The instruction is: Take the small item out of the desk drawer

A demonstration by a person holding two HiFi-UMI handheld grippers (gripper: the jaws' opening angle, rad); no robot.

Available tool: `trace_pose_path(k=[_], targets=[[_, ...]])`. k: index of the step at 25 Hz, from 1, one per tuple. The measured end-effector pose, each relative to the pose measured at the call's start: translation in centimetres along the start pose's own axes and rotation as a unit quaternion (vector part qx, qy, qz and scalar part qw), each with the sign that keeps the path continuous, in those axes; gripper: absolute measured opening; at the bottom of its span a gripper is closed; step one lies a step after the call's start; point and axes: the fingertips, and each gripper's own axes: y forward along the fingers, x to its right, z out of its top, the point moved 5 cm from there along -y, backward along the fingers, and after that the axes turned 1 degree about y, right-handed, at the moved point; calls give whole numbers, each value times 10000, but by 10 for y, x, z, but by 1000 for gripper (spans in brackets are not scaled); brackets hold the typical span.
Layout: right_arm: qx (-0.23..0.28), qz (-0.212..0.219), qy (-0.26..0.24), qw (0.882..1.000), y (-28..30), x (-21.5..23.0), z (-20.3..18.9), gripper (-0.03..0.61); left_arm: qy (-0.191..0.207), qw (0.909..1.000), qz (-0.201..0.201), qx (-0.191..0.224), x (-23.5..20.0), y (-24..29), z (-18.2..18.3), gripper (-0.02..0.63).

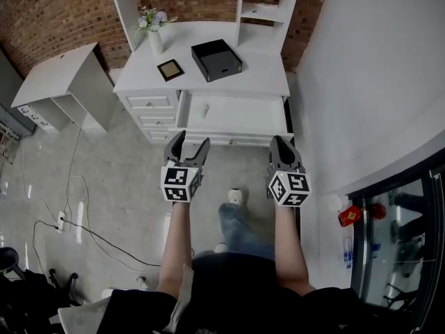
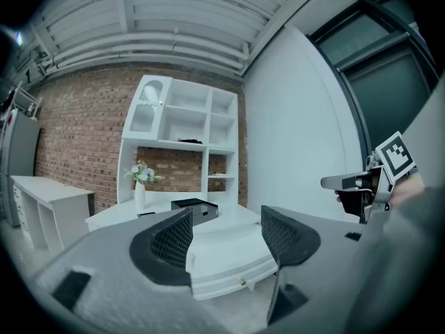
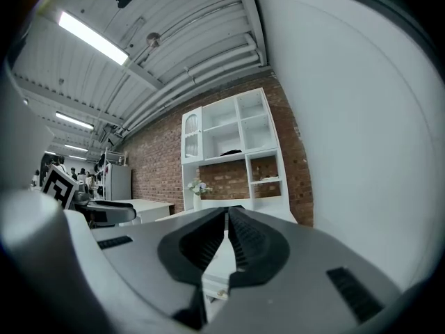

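The white desk (image 1: 261,72) stands ahead of me with its wide middle drawer (image 1: 236,117) pulled open. A small pale speck lies at the drawer's left; I cannot tell what it is. My left gripper (image 1: 193,139) hovers in front of the drawer's left half, open and empty; in the left gripper view the left gripper (image 2: 226,235) frames the drawer front (image 2: 229,266). My right gripper (image 1: 279,140) hangs before the drawer's right corner, shut with nothing between its jaws; the right gripper (image 3: 227,218) hides most of the desk in its own view.
On the desk top sit a black box (image 1: 216,59), a small picture frame (image 1: 170,69) and a vase of flowers (image 1: 154,32). A side drawer stack (image 1: 149,110) is left of the open drawer. A white wall (image 1: 368,82) runs close on the right. Cables (image 1: 83,221) cross the floor at left.
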Motion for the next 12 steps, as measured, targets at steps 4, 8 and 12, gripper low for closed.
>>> trace_pose_path(k=[4, 8, 12], targets=[[-39, 62, 29, 10000, 43, 16, -1, -2, -57, 9999, 38, -90, -11, 38, -6, 281], [-111, 196, -12, 9997, 88, 30, -1, -2, -110, 9997, 86, -212, -24, 78, -11, 281], [-168, 291, 61, 9994, 134, 48, -2, -2, -116, 9992, 159, -341, -38, 118, -14, 281]])
